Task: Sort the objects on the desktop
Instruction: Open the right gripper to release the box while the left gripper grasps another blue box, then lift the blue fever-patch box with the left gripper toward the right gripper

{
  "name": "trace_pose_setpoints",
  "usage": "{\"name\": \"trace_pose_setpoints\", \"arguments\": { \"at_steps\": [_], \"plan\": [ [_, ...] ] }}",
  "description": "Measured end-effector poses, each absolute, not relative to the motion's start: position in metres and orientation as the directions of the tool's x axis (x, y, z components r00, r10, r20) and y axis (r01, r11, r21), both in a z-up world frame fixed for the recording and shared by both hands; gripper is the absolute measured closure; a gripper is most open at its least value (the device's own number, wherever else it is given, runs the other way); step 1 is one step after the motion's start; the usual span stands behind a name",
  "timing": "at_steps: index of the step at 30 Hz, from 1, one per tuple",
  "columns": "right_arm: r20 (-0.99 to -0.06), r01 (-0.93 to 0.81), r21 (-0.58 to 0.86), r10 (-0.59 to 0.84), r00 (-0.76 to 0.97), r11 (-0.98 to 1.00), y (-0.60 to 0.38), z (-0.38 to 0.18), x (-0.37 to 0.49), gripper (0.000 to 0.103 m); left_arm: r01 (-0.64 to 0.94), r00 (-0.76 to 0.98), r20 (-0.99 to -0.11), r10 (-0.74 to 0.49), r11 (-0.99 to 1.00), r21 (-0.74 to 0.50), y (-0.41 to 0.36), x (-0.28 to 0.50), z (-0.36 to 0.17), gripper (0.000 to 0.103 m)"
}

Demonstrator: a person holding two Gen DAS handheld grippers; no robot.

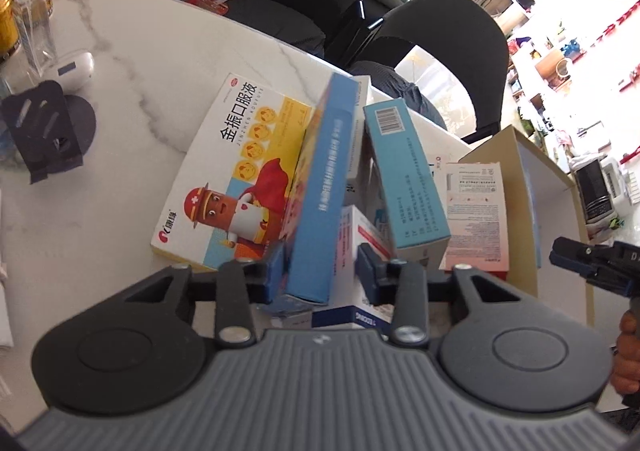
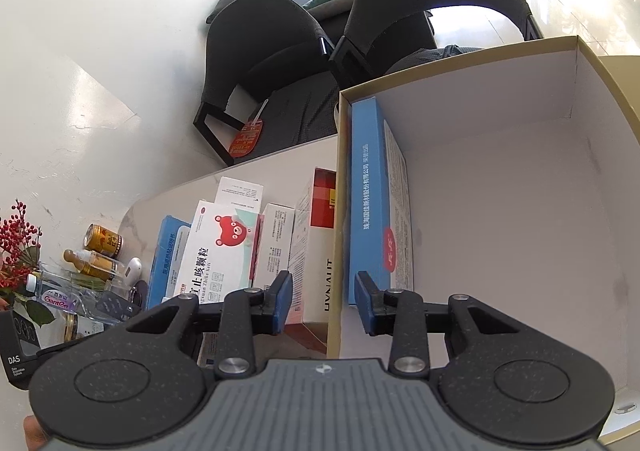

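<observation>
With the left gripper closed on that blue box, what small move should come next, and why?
Probably carry it toward the cardboard box on the right. The left gripper is shut on a blue box, tilted on edge above the pile of medicine boxes. The right wrist view shows one blue box already standing against the cardboard box's left wall, with bare floor beside it.

The right gripper straddles the near-left wall of an open cardboard box, one blue finger outside and the other inside, apart from the wall. Inside, a blue medicine box stands on edge against the left wall. Left of it on the marble bench lie cartons, among them a white one with a red bear and a red-topped one. A gold can stands far left
</observation>
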State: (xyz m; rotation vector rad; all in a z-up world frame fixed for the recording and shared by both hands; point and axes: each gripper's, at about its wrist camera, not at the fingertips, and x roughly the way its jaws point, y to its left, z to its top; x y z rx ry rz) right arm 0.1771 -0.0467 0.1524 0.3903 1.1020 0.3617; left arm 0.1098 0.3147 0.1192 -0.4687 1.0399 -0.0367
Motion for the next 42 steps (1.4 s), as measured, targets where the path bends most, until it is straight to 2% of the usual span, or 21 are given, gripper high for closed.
{"name": "trace_pose_setpoints", "arguments": {
  "at_steps": [7,8,10,11,14,15,17,18,33,42],
  "plan": [
    [-0.786,-0.098,0.485,0.482,0.388,0.869,-0.036,0.149,0.176,0.064,-0.191,0.497,-0.840,-0.219,0.916,-0.352,0.309,0.112,0.117,0.076],
    [-0.786,-0.102,0.484,0.483,0.386,0.869,-0.035,0.149,0.175,0.064,-0.190,0.494,-0.844,-0.208,0.921,-0.339,0.308,0.113,0.117,0.074],
    [-0.785,-0.105,0.485,0.485,0.385,0.868,-0.033,0.149,0.174,0.062,-0.189,0.489,-0.852,-0.187,0.931,-0.313,0.306,0.114,0.117,0.060],
    [-0.785,-0.107,0.485,0.486,0.384,0.868,-0.033,0.149,0.173,0.062,-0.184,0.489,-0.854,-0.181,0.935,-0.303,0.305,0.116,0.116,0.057],
    [-0.786,-0.112,0.482,0.486,0.382,0.869,-0.031,0.150,0.172,0.062,-0.168,0.483,-0.861,-0.158,0.948,-0.269,0.301,0.123,0.112,0.055],
    [-0.787,-0.111,0.481,0.484,0.382,0.870,-0.030,0.150,0.171,0.062,-0.164,0.474,-0.868,-0.148,0.954,-0.252,0.299,0.127,0.109,0.057],
    [-0.789,-0.106,0.480,0.481,0.383,0.871,-0.031,0.150,0.171,0.062,-0.151,0.456,-0.879,-0.140,0.961,-0.231,0.295,0.133,0.102,0.069],
    [-0.790,-0.103,0.479,0.479,0.383,0.872,-0.031,0.150,0.171,0.062,-0.147,0.449,-0.882,-0.147,0.961,-0.235,0.293,0.133,0.099,0.080],
    [-0.793,-0.103,0.486,0.487,0.366,0.868,-0.020,0.152,0.171,0.062,-0.190,0.463,-0.877,-0.124,0.953,-0.235,0.293,0.109,0.113,0.082],
    [-0.787,-0.179,0.497,0.528,0.319,0.849,0.025,0.162,0.170,0.062,-0.185,0.455,-0.888,-0.070,0.968,-0.171,0.274,0.093,0.122,0.082]
  ]
}}
